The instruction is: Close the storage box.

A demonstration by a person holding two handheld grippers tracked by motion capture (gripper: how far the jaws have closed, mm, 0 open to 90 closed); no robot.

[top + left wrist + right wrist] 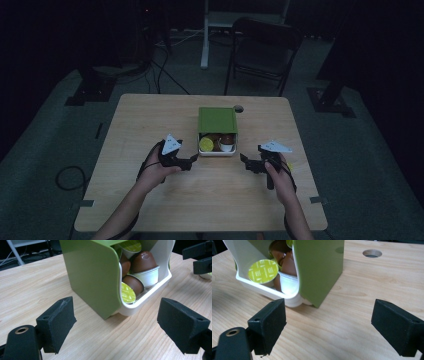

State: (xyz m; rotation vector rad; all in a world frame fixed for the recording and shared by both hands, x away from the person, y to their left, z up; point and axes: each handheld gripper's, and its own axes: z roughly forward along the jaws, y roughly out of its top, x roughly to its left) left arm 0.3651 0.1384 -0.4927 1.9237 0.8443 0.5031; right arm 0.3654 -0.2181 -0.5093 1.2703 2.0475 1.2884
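Note:
A green capsule dispenser (217,120) stands in the middle of the wooden table (150,125). Its white tray (218,152) faces me and holds coffee capsules, some brown (145,262) and some with green lids (263,271). My left gripper (192,161) rests on the table just left of the tray, open, with nothing between its jaws (120,325). My right gripper (245,163) sits just right of the tray, also open and empty (328,326). Both point inward at the dispenser's front corners without touching it. A hand holds each gripper.
A round cable hole (238,108) (372,253) is in the table behind the dispenser's right side. A dark folding chair (265,45) and a white stand (205,35) are beyond the far edge. The room is dim.

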